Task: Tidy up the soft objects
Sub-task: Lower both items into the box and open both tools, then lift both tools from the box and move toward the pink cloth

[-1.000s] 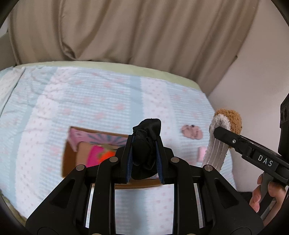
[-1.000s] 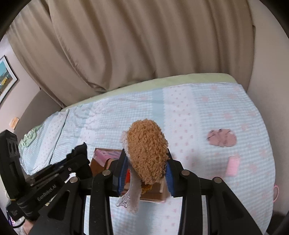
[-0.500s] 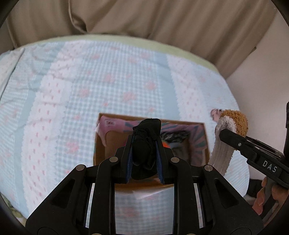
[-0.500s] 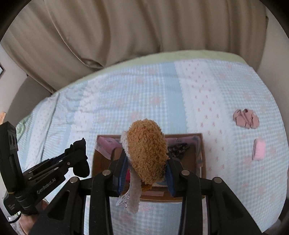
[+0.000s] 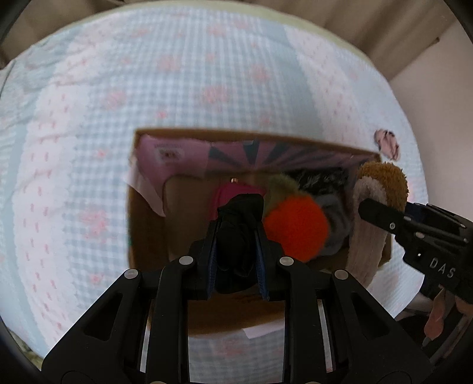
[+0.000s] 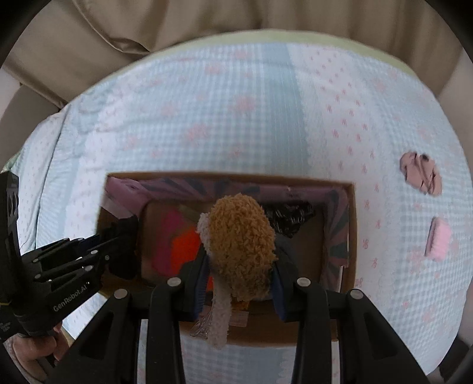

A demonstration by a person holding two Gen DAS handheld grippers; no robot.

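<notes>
An open cardboard box (image 5: 147, 206) (image 6: 351, 224) lies on the bed, holding an orange plush (image 5: 295, 227), a magenta item (image 5: 227, 192) and dark fabric (image 6: 289, 215). My left gripper (image 5: 238, 236) is shut on a black cloth (image 5: 239, 227) and hangs over the box; it also shows in the right wrist view (image 6: 118, 236). My right gripper (image 6: 241, 271) is shut on a brown and cream plush toy (image 6: 241, 236), above the box's right side; the toy also shows in the left wrist view (image 5: 381, 183).
The bed has a pale blue checked sheet (image 6: 236, 118). A crumpled dusty-pink cloth (image 6: 421, 174) (image 5: 387, 144) and a small pink item (image 6: 439, 242) lie on it right of the box. Beige curtains (image 6: 147, 23) hang behind the bed.
Both grippers have moved forward and down towards the box, which now fills the middle of both views. Each keeps its hold on its item.
</notes>
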